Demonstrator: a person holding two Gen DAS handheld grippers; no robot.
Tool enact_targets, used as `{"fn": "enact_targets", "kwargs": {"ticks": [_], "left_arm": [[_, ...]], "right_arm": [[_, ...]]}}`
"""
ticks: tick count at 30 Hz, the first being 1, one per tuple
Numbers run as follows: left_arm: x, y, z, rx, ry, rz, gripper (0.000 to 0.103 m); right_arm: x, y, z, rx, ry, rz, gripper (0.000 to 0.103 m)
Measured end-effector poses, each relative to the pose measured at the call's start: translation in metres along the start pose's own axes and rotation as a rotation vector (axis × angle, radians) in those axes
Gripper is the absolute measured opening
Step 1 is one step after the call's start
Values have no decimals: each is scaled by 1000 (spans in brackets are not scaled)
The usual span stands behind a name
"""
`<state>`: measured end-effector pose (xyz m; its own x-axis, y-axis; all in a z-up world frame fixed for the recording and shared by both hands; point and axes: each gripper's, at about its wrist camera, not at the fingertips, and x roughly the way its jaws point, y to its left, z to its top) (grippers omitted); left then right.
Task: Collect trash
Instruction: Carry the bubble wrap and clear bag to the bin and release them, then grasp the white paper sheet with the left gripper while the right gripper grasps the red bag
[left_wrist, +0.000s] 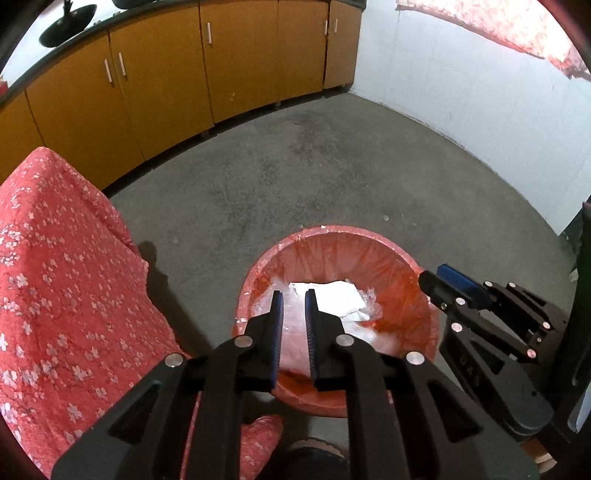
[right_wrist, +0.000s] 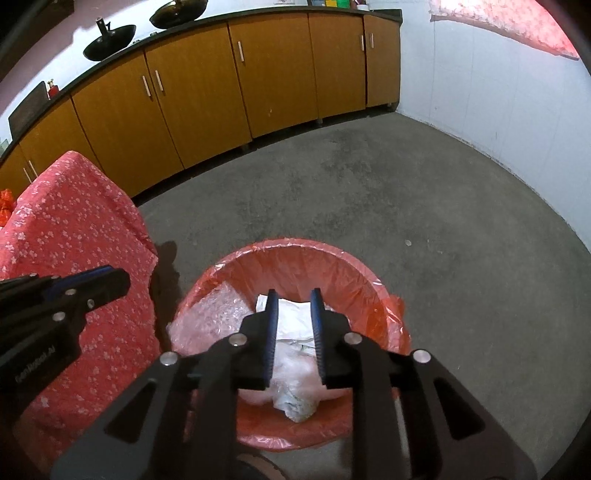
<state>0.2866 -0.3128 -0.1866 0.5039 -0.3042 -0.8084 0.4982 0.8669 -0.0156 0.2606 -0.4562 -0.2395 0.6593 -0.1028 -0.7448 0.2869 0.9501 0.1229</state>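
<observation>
We hold our two grippers over a red bin, and both point down and forward into it. Our left gripper (left_wrist: 294, 295) has its jaws a little apart with nothing pinched between them. Our right gripper (right_wrist: 294, 295) has its jaws a bit wider, and they are empty too. Just past the tips, and lower down, the trash sits inside the bin (right_wrist: 332, 258), which has a thin red bag (left_wrist: 369, 247) as a liner. We see a flat white paper (right_wrist: 295, 317) near the middle, crinkly clear plastic (right_wrist: 210, 314) on the left side, and a crumpled white wad (right_wrist: 295, 402) near the close edge. The paper lies straight ahead of the right tips, so that hand looks nearer to it. Beside the bin on the left is a red flowered cloth (left_wrist: 55, 258). Farther off we see the gray floor (left_wrist: 314, 166), then the orange cupboards (right_wrist: 203, 92) along the wall.
</observation>
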Motion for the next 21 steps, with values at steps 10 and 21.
{"fn": "enact_targets", "kwargs": {"ticks": [10,21], "left_arm": [[-71,44,18,-144,-144,-15,26],[-173,207,-13,-338,-301,269,36]], "right_arm": [[-39,25,28,-54,-92,22,28],[-91,176,90,-201,-196,264,39]]}}
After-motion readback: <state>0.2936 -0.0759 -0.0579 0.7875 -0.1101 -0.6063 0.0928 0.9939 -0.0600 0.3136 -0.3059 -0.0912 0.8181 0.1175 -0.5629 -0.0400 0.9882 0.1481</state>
